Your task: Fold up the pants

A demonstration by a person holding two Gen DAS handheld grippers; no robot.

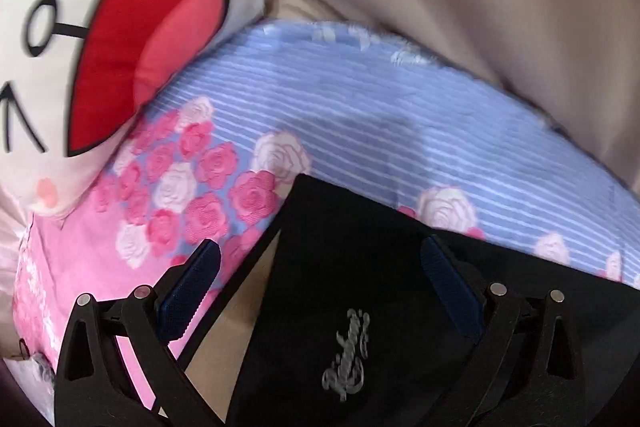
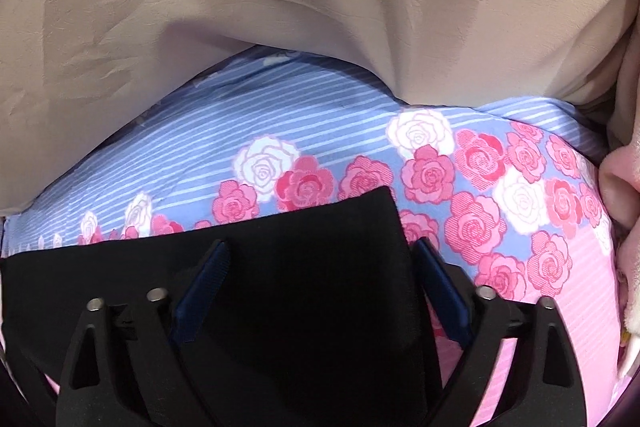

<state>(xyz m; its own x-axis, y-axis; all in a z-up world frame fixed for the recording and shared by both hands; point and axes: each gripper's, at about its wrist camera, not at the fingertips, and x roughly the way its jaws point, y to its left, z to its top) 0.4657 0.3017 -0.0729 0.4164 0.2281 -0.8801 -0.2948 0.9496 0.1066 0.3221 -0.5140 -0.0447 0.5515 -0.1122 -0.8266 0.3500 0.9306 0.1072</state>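
The black pants (image 1: 360, 267) lie on a blue-striped bedsheet with pink roses (image 1: 360, 99). A grey script logo (image 1: 347, 355) shows on them in the left wrist view. My left gripper (image 1: 320, 259) is open, its jaws standing wide over the pants' upper left corner, one blue pad (image 1: 192, 291) over the sheet, the other (image 1: 452, 291) over the cloth. In the right wrist view the pants (image 2: 300, 287) fill the lower middle. My right gripper (image 2: 322, 259) is open, straddling their upper right corner. Neither gripper holds the cloth.
A white cat-face cushion with a red mouth (image 1: 120, 39) lies at the upper left of the left view. A beige blanket (image 2: 300, 7) bunches along the far side of the sheet (image 2: 320, 131). Pale bedding (image 2: 624, 179) shows at the right edge.
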